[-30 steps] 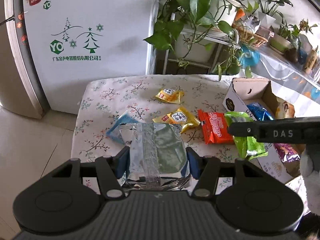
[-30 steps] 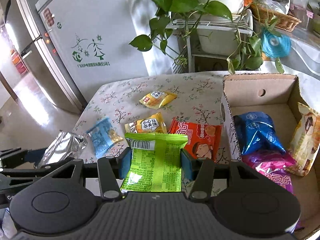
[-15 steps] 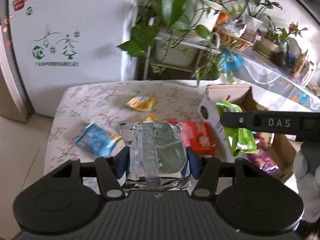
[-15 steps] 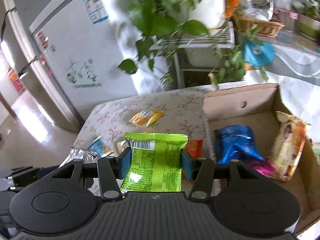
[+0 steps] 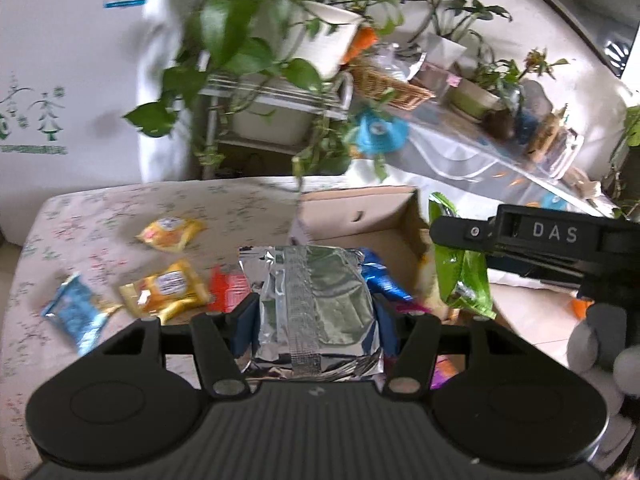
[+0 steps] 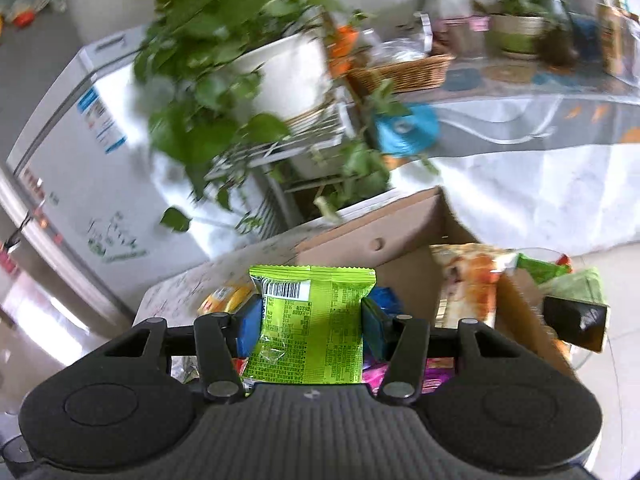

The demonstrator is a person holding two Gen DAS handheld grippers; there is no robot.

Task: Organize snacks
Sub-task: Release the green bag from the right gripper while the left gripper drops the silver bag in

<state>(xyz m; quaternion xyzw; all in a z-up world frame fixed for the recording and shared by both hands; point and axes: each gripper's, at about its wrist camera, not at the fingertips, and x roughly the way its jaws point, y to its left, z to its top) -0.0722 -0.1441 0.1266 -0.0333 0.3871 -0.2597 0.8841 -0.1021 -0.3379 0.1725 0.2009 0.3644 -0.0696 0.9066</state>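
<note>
My left gripper is shut on a silver foil snack packet, held in the air in front of the cardboard box. My right gripper is shut on a lime-green snack packet above the same cardboard box; the left wrist view shows that green packet hanging over the box's right side. On the floral tablecloth lie two yellow packets, a light-blue packet and a red packet. Inside the box lie a blue packet and an orange-printed packet.
Trailing potted plants on a white rack stand behind the table. A white fridge is at the back left. A glass side table with pots and a wicker basket runs along the right.
Both grippers have swung right and risen with their packets, from over the tablecloth to over the box. The right view has tilted.
</note>
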